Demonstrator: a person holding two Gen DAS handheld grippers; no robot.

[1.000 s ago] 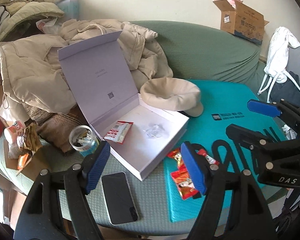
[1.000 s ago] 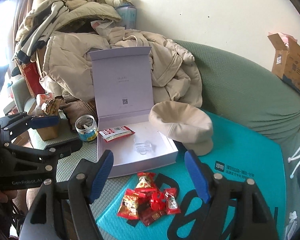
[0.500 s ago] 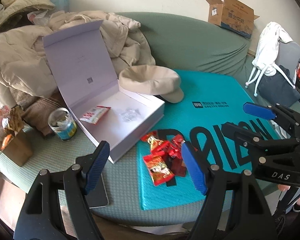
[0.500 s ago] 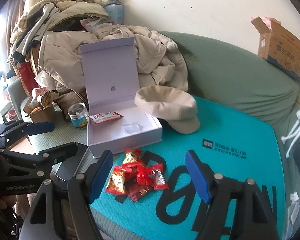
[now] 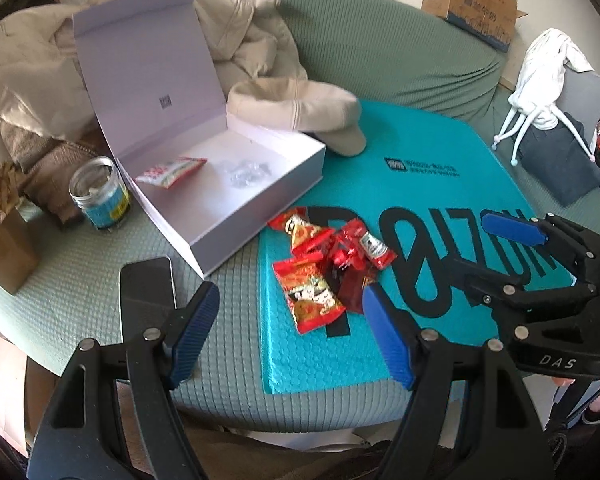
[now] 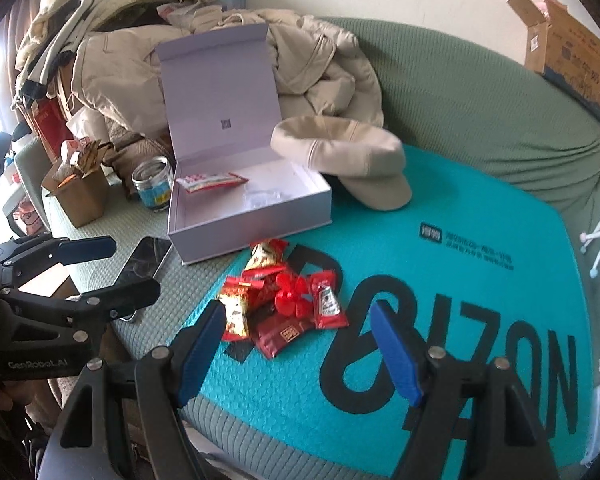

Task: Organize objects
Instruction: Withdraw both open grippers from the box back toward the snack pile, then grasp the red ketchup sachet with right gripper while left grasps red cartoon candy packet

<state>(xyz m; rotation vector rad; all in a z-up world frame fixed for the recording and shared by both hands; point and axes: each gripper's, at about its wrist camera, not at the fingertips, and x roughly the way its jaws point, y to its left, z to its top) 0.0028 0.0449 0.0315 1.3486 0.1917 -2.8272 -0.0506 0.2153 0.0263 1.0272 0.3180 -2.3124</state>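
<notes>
Left wrist view: we see our left hand-held gripper (image 5: 288,336) released above the snack packets (image 5: 324,268), heaped on the teal mat (image 5: 440,184) just right of the open box (image 5: 228,184). Our right hand-held gripper (image 6: 300,348), also released and empty, hangs over the same packets.

Red snack packets (image 5: 324,268), teal mat (image 5: 440,184)

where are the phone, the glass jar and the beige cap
phone (image 5: 148,292), left wrist view, on its dark screen
glass jar (image 5: 100,196), left wrist view, on its side wall by the blue label
beige cap (image 6: 340,156), right wrist view, on the crown
</notes>
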